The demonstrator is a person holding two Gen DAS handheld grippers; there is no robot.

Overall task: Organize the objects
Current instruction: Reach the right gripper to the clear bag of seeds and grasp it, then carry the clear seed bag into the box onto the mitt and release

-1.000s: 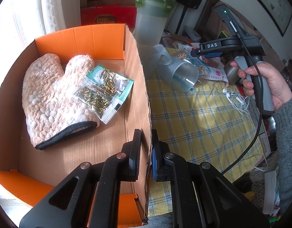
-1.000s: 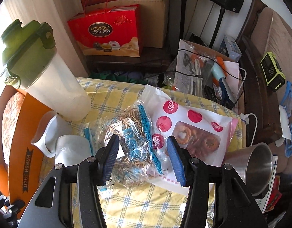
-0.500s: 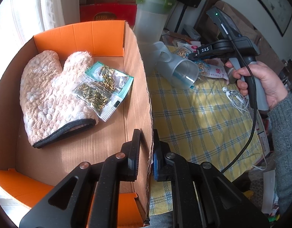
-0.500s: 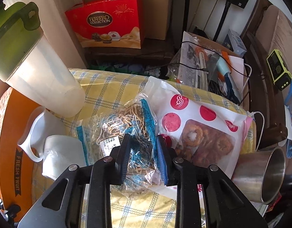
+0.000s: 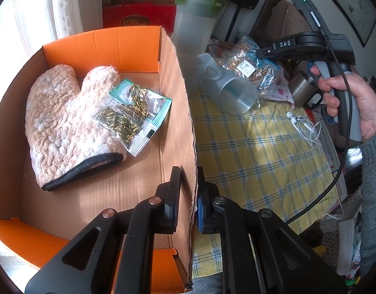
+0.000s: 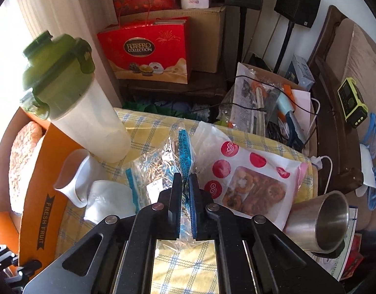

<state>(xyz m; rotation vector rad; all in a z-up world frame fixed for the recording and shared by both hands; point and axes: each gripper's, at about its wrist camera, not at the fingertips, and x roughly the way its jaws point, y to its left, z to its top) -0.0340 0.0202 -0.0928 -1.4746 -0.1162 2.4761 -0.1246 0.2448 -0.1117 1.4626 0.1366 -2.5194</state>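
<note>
An orange cardboard box [image 5: 180, 112] holds a pink oven mitt [image 5: 58, 122] and a clear packet of greenish pieces [image 5: 131, 117]. My left gripper [image 5: 189, 188] is shut on the box's right wall. My right gripper [image 6: 185, 191] is shut on a clear bag with blue print [image 6: 161, 169] and holds it lifted above the checked cloth; the bag also shows in the left wrist view [image 5: 251, 66], hanging from the gripper. A white snack bag with red dots [image 6: 251, 181] lies on the table to the right of it.
A green-lidded shaker bottle [image 6: 77, 103] stands beside the box. A clear plastic jug [image 5: 227, 90] lies on its side. A steel cup [image 6: 320, 223] lies at the right. White earphones [image 5: 305, 125] lie on the yellow checked cloth [image 5: 249, 159]. Boxes and clutter stand behind the table.
My right gripper closed on the clear blue-printed bag and lifted it off the cloth. My left gripper kept its hold on the box wall.
</note>
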